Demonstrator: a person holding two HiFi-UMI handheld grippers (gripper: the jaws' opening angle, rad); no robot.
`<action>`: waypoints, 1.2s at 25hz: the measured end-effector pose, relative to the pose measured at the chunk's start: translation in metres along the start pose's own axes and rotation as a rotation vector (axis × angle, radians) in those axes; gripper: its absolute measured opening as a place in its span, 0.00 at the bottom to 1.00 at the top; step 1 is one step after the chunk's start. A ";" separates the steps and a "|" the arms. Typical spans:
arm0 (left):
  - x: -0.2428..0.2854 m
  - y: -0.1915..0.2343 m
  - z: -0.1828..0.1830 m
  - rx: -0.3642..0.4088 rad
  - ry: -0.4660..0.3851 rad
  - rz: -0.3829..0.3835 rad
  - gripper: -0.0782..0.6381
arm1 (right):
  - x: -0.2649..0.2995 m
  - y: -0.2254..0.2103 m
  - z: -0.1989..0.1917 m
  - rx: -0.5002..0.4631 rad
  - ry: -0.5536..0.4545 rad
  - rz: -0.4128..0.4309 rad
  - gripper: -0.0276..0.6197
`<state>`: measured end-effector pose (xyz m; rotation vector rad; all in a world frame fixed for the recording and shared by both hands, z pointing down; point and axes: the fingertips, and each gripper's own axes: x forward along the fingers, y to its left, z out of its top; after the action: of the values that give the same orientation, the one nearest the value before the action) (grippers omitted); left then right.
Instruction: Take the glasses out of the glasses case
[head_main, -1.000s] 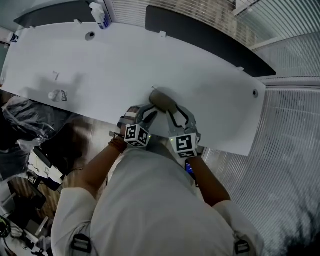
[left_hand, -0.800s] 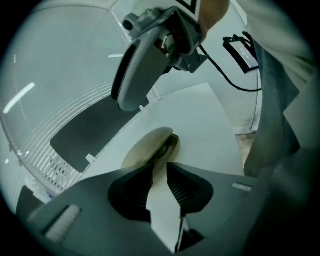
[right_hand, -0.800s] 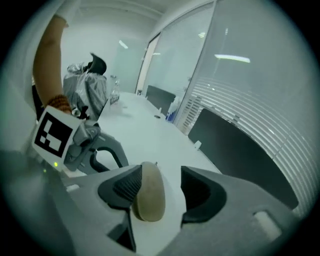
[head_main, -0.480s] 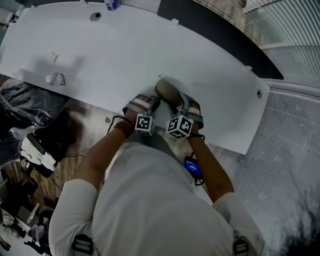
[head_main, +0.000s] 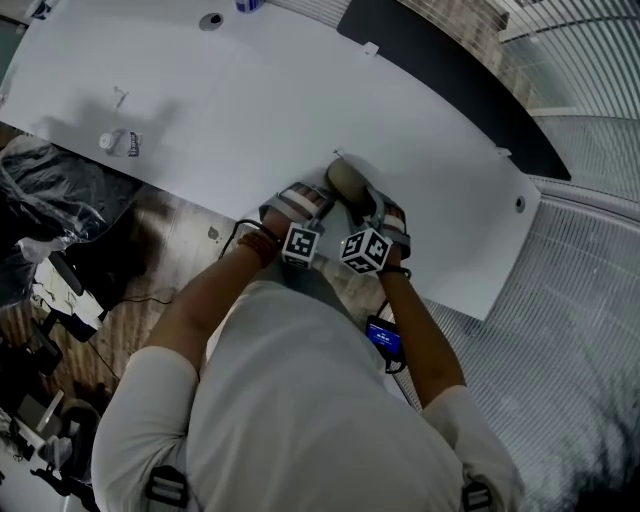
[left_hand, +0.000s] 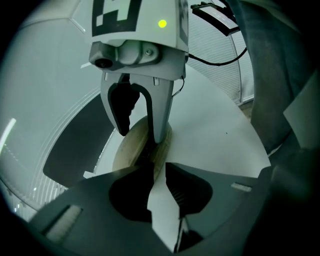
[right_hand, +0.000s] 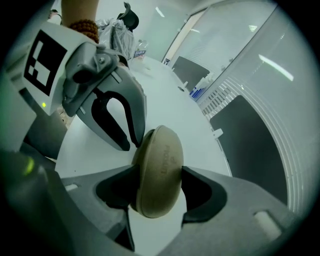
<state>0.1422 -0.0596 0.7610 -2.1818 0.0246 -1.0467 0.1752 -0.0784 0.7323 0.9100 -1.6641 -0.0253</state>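
Note:
The tan glasses case (head_main: 345, 180) stands on its edge on the white table (head_main: 200, 110), shut. My right gripper (right_hand: 157, 182) has it between its jaws, one pad pressing on each broad side of the case (right_hand: 160, 160); these jaws have just been closing. My left gripper (left_hand: 157, 170) meets the case (left_hand: 131, 147) from the opposite side. Its jaws have just been closing too, and their tips stand narrow around the case's near rim by the seam. The glasses are hidden inside.
A small bottle (head_main: 120, 143) lies near the table's left edge. A dark mat (head_main: 440, 85) runs along the far side. The table's front edge is right under my hands, and a phone (head_main: 385, 338) hangs at the person's waist.
Both grippers have come down and drawn together on the case, rolling as they went. Their marker cubes now sit side by side.

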 end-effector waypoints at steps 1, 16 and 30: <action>-0.001 0.003 0.002 0.004 -0.002 0.002 0.22 | 0.000 -0.002 -0.001 0.007 0.002 0.001 0.45; 0.008 0.014 0.013 0.061 -0.020 -0.007 0.22 | 0.002 -0.019 0.001 0.170 -0.014 0.053 0.40; 0.009 0.000 0.007 0.077 -0.025 -0.032 0.21 | -0.008 -0.083 -0.011 0.433 -0.024 0.059 0.28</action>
<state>0.1529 -0.0579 0.7638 -2.1319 -0.0612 -1.0221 0.2293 -0.1265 0.6900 1.1844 -1.7506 0.3788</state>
